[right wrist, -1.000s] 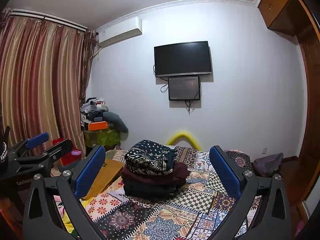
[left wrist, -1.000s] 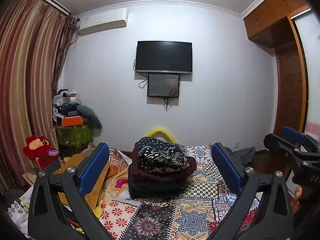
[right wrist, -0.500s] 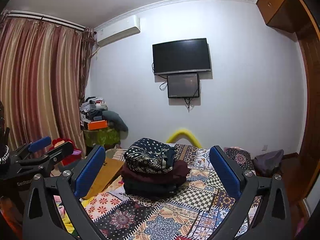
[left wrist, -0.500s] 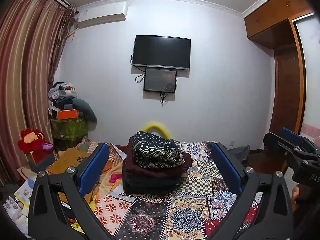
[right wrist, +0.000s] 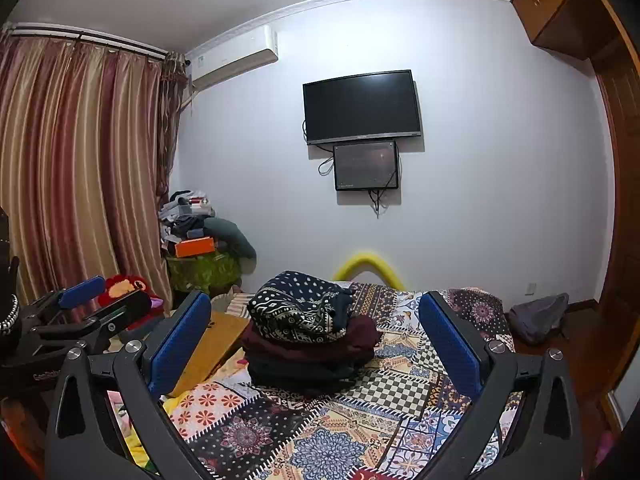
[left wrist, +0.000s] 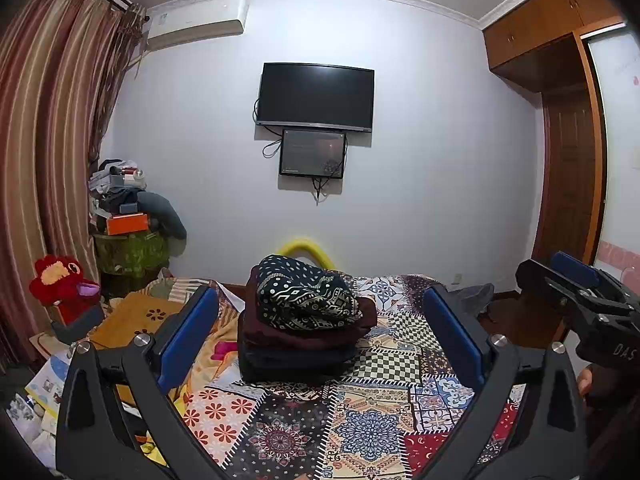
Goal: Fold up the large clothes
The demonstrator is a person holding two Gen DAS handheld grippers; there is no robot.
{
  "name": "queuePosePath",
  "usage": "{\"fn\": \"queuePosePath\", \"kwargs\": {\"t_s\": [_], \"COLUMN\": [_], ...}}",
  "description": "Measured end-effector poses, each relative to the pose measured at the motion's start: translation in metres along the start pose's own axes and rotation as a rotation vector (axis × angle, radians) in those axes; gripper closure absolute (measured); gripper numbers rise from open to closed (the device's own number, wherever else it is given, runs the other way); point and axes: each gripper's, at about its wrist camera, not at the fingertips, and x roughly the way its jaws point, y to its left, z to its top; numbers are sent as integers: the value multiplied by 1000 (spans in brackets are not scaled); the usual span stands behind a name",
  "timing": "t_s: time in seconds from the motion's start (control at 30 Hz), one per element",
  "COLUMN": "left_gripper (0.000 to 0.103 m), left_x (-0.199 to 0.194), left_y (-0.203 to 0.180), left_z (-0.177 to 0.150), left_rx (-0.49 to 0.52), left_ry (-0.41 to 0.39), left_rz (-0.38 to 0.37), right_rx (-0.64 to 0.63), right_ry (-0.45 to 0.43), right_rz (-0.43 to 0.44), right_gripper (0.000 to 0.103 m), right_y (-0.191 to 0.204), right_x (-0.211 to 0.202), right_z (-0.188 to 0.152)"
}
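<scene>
A bed under a patchwork quilt of floral and checked squares fills the foreground. Mid-bed sits a stack of folded clothes: dark soft layers, maroon above, a black-and-cream patterned piece on top. The left hand-held gripper and the right hand-held gripper both hover above the quilt, blue ribbed pads spread wide, holding and touching nothing.

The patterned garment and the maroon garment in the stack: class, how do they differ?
The patterned garment tops the stack; the maroon garment lies directly under it. The patterned garment is dark with pale dots and diamonds; the maroon garment is plain. Both are folded, resting on the patchwork bedspread, untouched by either gripper.
</scene>
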Motion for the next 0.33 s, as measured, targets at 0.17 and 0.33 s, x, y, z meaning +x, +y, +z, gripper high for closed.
{"fn": "queuePosePath", "kwargs": {"t_s": [0.17, 0.33], "left_gripper": [0, 0], "left_x": [0, 1], "left_y": [2, 4], "left_z": [-1, -1], "left_rx": [-10, -19], "left_ry": [0, 7], "left_rz": [0, 2], "right_rx": [-2, -2], "right_ry": [2, 6], "right_rz": [0, 1], "right_gripper": [0, 0], "right_y": [0, 0], "right_x": [0, 1], "right_z": [0, -3]}}
